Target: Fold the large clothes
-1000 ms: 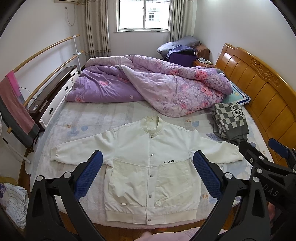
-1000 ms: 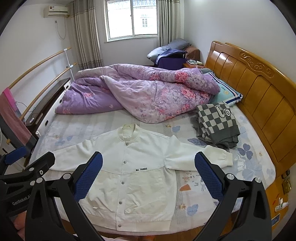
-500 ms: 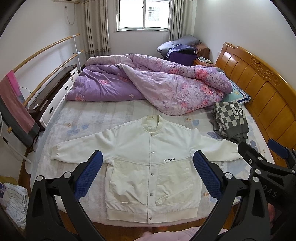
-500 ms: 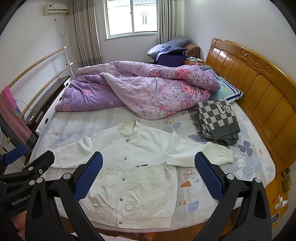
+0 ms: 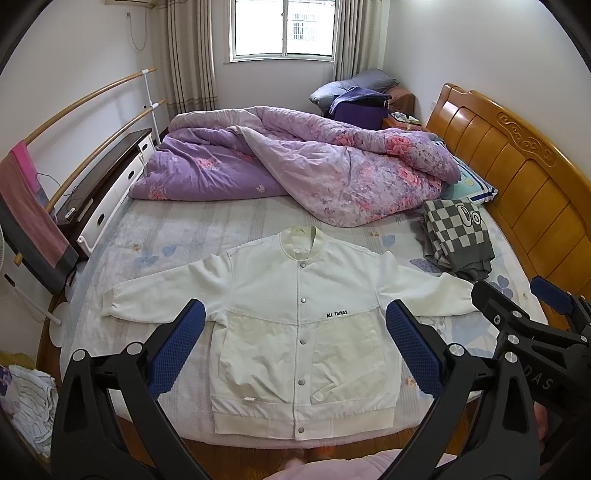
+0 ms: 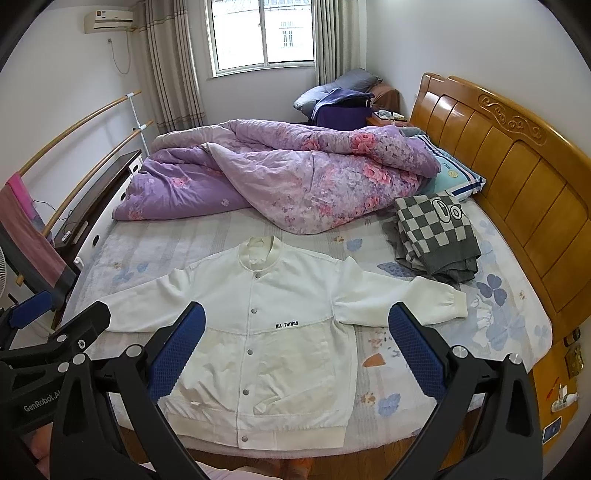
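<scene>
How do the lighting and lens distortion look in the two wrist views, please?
Left wrist view: soft daylight, window blown out, headboard bowed by the fisheye, dark corners. Right wrist view: same even light, white jacket sharp, bed rails curved.

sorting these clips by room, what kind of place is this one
A bedroom in a home, most likely: a bed with a wooden headboard, a rumpled purple quilt, and a white jacket spread flat on the sheet.

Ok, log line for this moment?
left claw: open, hovering | right claw: open, hovering | white jacket: flat, snapped shut, unfolded | bed
</scene>
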